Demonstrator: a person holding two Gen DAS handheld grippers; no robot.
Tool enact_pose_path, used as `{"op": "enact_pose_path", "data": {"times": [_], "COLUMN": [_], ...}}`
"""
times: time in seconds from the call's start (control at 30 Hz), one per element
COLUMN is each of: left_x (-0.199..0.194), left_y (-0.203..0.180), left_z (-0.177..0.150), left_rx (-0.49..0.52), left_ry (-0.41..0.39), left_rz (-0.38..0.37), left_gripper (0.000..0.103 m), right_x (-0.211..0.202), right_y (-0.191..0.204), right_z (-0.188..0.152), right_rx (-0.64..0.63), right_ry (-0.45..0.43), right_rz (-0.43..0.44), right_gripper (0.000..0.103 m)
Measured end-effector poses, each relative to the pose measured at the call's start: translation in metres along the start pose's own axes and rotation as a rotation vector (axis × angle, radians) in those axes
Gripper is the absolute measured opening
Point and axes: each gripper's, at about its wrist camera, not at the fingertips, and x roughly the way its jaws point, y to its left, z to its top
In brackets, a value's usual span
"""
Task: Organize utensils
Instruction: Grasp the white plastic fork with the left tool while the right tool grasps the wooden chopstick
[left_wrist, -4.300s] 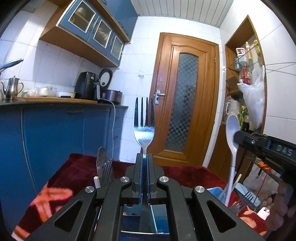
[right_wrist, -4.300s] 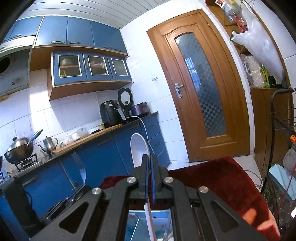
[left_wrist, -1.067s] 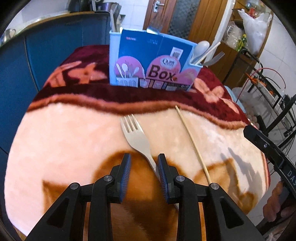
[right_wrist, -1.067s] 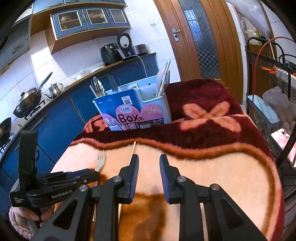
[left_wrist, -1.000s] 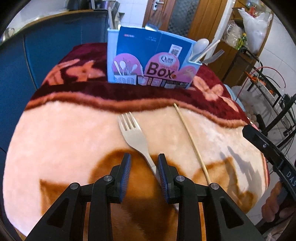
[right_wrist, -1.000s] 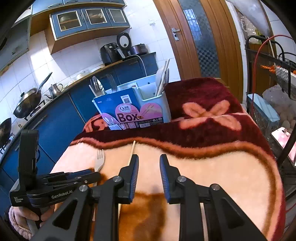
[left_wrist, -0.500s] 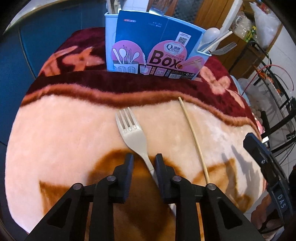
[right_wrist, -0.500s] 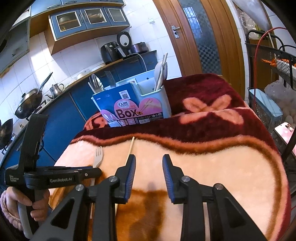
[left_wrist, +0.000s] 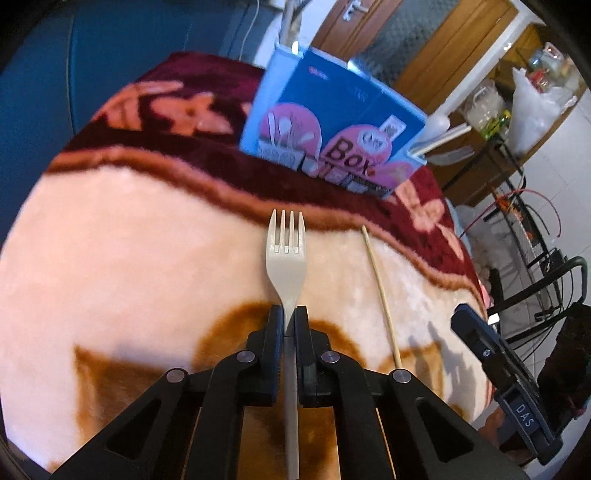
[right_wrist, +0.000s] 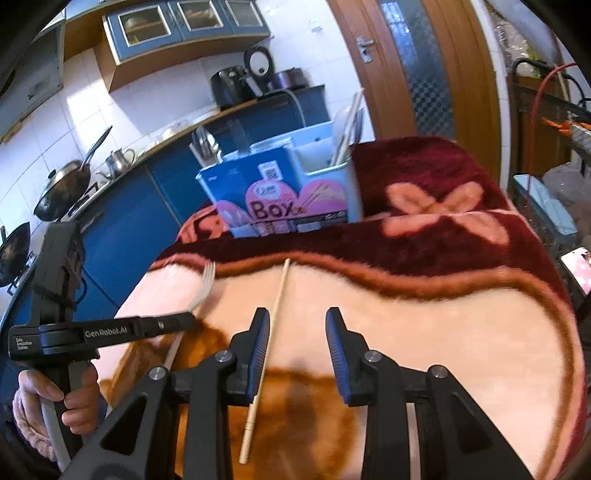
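A table draped in a plush blanket (left_wrist: 122, 266), cream in the middle with a dark red border, carries everything. Toward its far edge stands the blue utensil box (right_wrist: 284, 192), its compartments already holding several pieces: metal cutlery sticks up at one end and a white spoon with other handles at the other, so much of the sorting looks done. Two items remain on the cream part of the blanket, nearer the front edge. The pale plastic fork (left_wrist: 286, 254) lies with its tines toward the box, and the left gripper (left_wrist: 289, 320) has its jaws clamped on the fork's neck, the handle running back between the fingers; it has not visibly left the cloth. Just beside it, toward the right edge, lies a single wooden chopstick (right_wrist: 267, 332), also pointing at the box. The right gripper (right_wrist: 297, 347) hangs over it with its jaws parted and nothing between the pads; the chopstick runs under the left finger (right_wrist: 258, 343), not inside the gap. What is left, by my judgement: carry the fork to its compartment, then grasp and stow the chopstick.
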Motion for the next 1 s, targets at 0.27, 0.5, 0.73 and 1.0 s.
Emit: {"op": "enact_pose_path", "data": {"times": [0.27,0.5,0.73,1.0], "left_x": [-0.03,-0.046,-0.05,-0.052], "left_y": [0.008,0.017,0.022,0.026], "left_z": [0.002,0.001,0.0,-0.001], "left_rx": [0.067,0.1,0.11,0.113], "left_ry": [-0.181,-0.271,-0.298,-0.315], "left_rz": [0.088,0.133,0.123,0.097], "left_gripper": [0.006,0.006,0.006,0.006], "right_x": [0.019,0.04,0.06,0.079], "right_y": [0.014,0.025,0.033,0.032], "right_z": [0.005,0.008,0.02,0.032], "right_rx": [-0.035,-0.078,-0.131,-0.099], "right_ry": [0.095,0.196,0.313,0.458], "right_rz": [0.002,-0.021,-0.058,-0.069], "right_gripper": [0.034,0.034,0.034,0.03]}}
